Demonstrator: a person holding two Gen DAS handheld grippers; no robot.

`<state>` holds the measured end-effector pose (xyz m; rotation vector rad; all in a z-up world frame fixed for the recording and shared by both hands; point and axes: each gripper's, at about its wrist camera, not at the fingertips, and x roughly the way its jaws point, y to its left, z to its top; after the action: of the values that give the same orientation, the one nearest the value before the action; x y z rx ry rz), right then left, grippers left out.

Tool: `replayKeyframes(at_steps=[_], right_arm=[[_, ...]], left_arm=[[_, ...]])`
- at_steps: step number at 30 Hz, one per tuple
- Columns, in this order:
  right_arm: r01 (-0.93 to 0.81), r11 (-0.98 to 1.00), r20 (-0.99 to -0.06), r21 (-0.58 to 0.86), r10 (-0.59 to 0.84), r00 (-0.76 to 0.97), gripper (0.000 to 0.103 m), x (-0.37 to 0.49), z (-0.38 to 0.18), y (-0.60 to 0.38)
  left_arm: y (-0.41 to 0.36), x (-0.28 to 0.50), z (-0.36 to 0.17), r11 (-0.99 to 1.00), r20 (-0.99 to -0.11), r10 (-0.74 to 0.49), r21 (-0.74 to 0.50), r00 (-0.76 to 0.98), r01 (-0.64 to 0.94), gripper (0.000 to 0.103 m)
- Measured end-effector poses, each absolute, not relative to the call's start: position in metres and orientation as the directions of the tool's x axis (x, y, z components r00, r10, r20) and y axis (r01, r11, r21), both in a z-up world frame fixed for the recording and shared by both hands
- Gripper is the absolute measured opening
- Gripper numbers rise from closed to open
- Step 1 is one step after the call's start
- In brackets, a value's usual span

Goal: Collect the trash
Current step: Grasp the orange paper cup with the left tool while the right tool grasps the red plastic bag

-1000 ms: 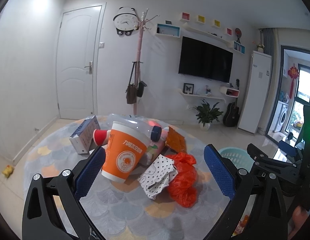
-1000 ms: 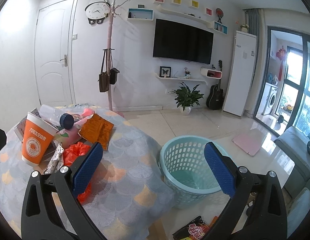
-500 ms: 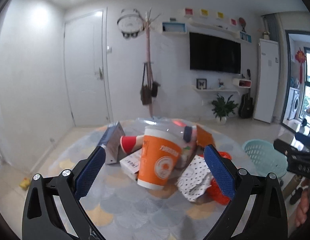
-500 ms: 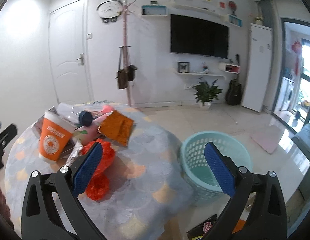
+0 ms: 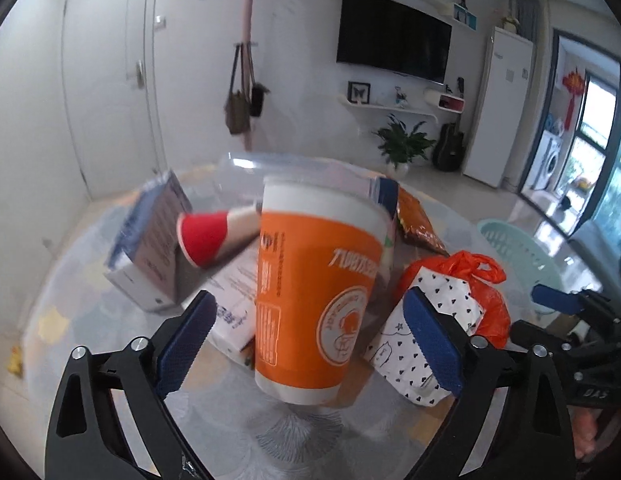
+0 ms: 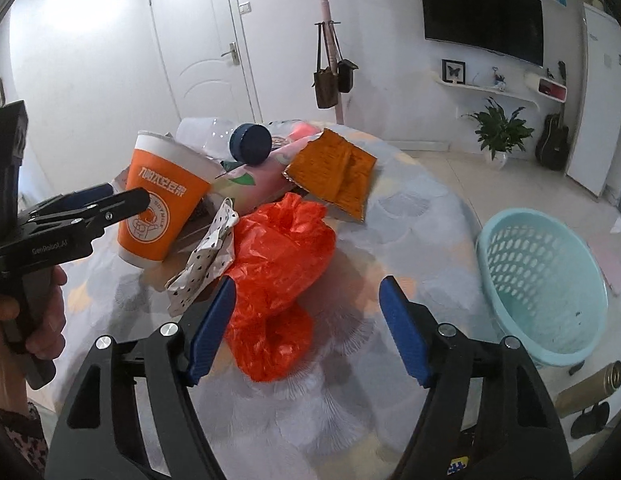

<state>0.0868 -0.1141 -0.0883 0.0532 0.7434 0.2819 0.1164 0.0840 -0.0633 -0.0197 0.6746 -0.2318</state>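
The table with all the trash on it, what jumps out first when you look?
The big orange paper cup stands upright, framed by the left gripper, whose open jaws have just been closing without touching it. Right of the cup, a crumpled orange-red plastic bag lies before the right gripper. A pale green basket, empty, waits on the floor beside the table.

Orange and white cup, orange-red bag, white paper with black dots, pale turquoise basket, blue pads, grey scale-patterned tablecloth.
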Motion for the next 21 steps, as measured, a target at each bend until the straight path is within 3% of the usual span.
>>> replayKeyframes(at_steps=[7, 10, 21], right_arm=[[-0.243, 0.951, -0.678, 0.189, 0.305, 0.669, 0.070, 0.108, -0.095, -0.104], [-0.245, 0.946, -0.685, 0.212, 0.322, 0.653, 0.071, 0.117, -0.099, -0.102], [-0.248, 0.914, -0.717, 0.321, 0.405, 0.567, 0.070, 0.133, -0.115, -0.098]], left_arm=[[0.094, 0.134, -0.080, 0.961, -0.636, -0.273, -0.210, 0.722, 0.179, 0.077], [0.089, 0.133, -0.083, 0.956, -0.635, -0.289, -0.232, 0.716, 0.181, 0.064], [0.079, 0.106, -0.074, 0.958, -0.597, -0.268, -0.252, 0.756, 0.140, 0.058]])
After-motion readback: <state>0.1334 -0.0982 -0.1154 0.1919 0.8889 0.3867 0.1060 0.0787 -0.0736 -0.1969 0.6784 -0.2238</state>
